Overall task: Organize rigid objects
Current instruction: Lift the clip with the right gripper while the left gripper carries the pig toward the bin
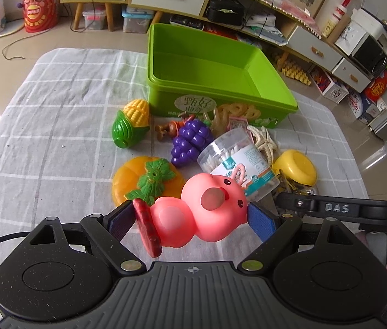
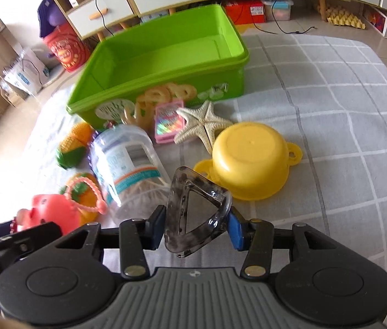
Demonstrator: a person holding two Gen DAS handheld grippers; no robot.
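Left gripper is clamped on the pink pig, lying sideways with its snout facing up, near the cloth's front edge, while the right gripper pinches a smoky triangle clip standing upright.

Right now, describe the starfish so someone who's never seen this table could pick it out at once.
Find the big green box on the checked cloth. Against its front wall, between a pink card pack and an upside-down yellow bowl, lies the starfish. It is the only pale, bumpy, five-armed shape there.
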